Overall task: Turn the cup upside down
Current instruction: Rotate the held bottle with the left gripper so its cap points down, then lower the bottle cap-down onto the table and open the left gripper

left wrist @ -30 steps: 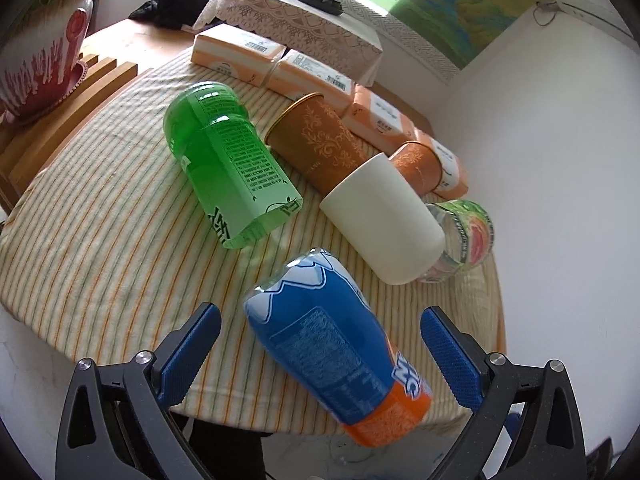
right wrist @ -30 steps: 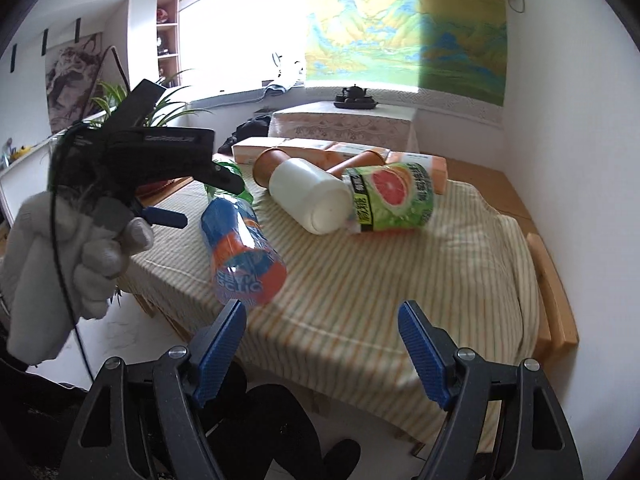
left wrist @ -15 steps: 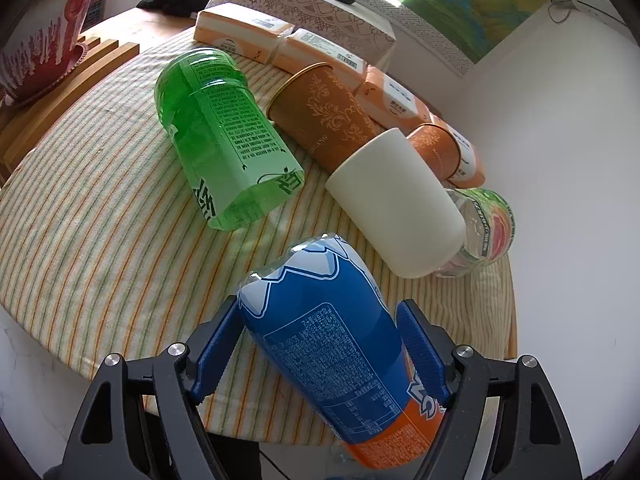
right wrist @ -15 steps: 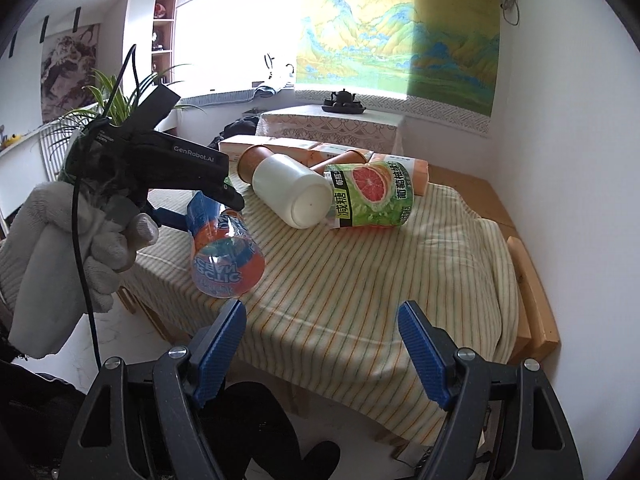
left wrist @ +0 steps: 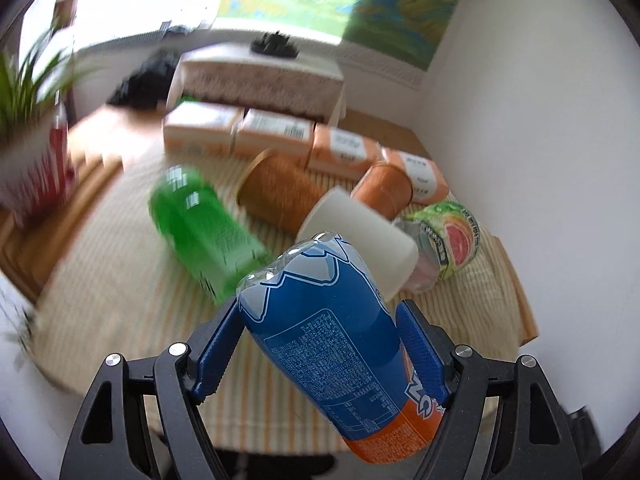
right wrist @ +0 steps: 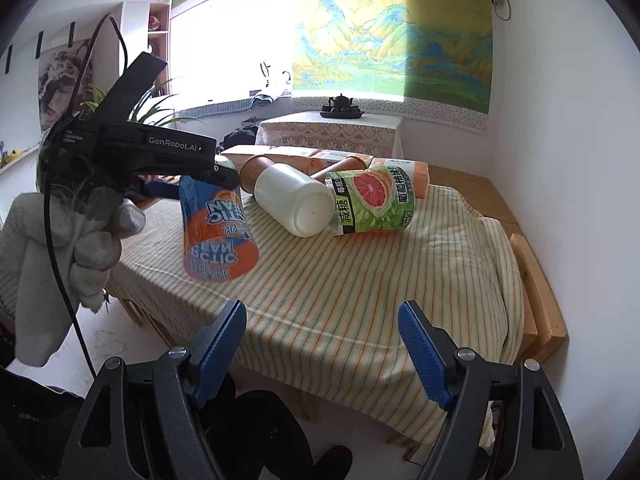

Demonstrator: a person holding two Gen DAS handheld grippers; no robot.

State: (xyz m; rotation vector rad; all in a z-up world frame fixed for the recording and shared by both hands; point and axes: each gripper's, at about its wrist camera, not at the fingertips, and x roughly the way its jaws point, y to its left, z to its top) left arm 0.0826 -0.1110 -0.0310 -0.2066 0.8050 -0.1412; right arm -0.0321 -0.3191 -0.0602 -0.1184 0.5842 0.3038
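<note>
left gripper [left wrist: 320, 344]: both blue pads clamped on the sides of the blue cup [left wrist: 340, 348]; a gloved hand [right wrist: 60, 248] holds the tool.
blue cup, place: in the air over the near left edge of the table [right wrist: 360, 312], clear of the striped cloth as far as the right wrist view shows.
blue cup, pose: tilted; orange-banded end points down and toward the room, the other end up toward the table's middle. print reads inverted in the right wrist view. which end is the mouth: cannot tell.
right gripper [right wrist: 322, 344]: fingers spread apart, nothing between them, hovering off the near edge of the table.
other cups: green cup [left wrist: 204, 228], two brown cups [left wrist: 276, 192], white cup [right wrist: 296, 204] and grapefruit cup [right wrist: 372, 200] all lie on their sides toward the far half of the table, the white one touching the grapefruit one.
done: one cup gripped and lifted; rotation seems under way (left view blurred).
left: finish the turn, set the blue cup mouth-down on the cloth, release. the five lying cups look untouched.
</note>
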